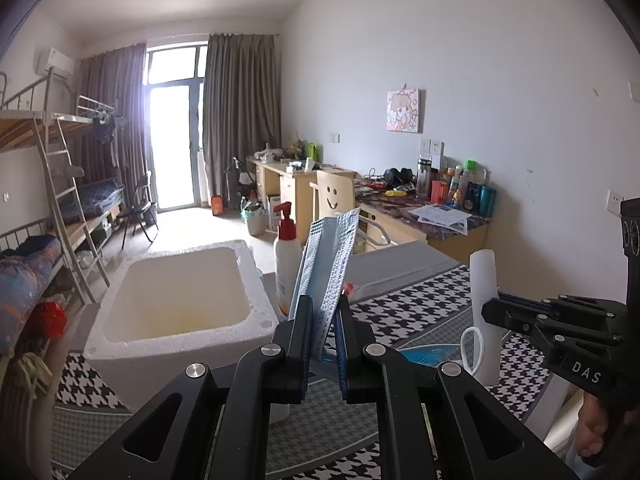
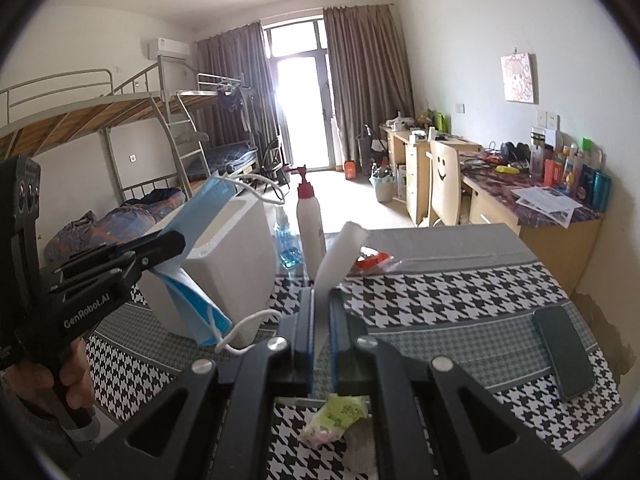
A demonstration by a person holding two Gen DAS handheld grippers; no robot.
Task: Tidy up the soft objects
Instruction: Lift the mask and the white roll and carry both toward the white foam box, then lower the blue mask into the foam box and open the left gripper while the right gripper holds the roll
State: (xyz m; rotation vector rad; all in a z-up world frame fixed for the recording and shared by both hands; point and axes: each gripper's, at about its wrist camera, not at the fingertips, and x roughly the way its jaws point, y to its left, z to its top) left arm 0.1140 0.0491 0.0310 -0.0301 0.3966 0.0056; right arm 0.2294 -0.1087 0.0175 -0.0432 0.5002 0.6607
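- Face mask [image 1: 326,264], blue, pleated: pinched upright in the left gripper [image 1: 325,344], jaws clamped narrow on it, ear loop [image 2: 240,332] dangling; held above the table just beside the foam box [image 1: 176,292].
- White folded sheet [image 2: 340,256], tissue or similar soft pad (can't tell which): pinched in the right gripper [image 2: 320,340], jaws also narrow on it, standing up over the houndstooth tablecloth [image 2: 440,292].
- Step, my read: both soft items picked and lifted, carry phase; nothing visible in the box.
- Next move needs: swing each over the box opening, lower, then open the jaws; mind the mask loop snagging on the box rim or the pump bottle [image 1: 286,256].
- Count: 1 mask, 1 white sheet, 1 foam box, 2 grippers.
- Also on the table: 1 pump bottle, 1 blue spray bottle [image 2: 286,244], 1 phone [image 2: 564,352], 1 green tissue pack [image 2: 336,416], 1 red-white packet [image 2: 372,258].
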